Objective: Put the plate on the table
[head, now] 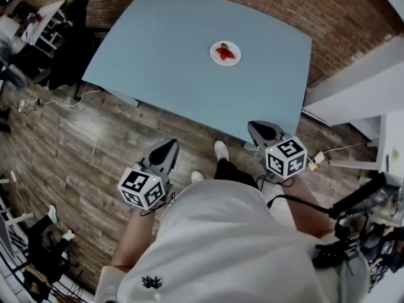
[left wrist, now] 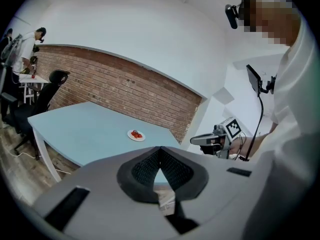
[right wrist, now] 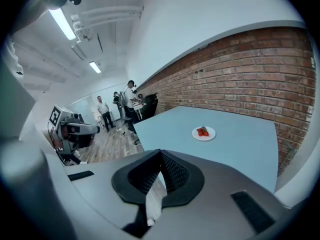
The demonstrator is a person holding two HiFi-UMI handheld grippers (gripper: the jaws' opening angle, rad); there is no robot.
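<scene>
Sitting on table (head: 158, 43) — plate (head: 214, 53).

Red food (head: 225, 53) on plate (head: 214, 56): too small to ID. Table (left wrist: 85, 129) near edge hidden behind left tongs (left wrist: 160, 151).

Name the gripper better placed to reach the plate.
Likely right. The right gripper sits at the edge of the table, closer to the plate; the left gripper hangs over the floor. Both are shut.
</scene>
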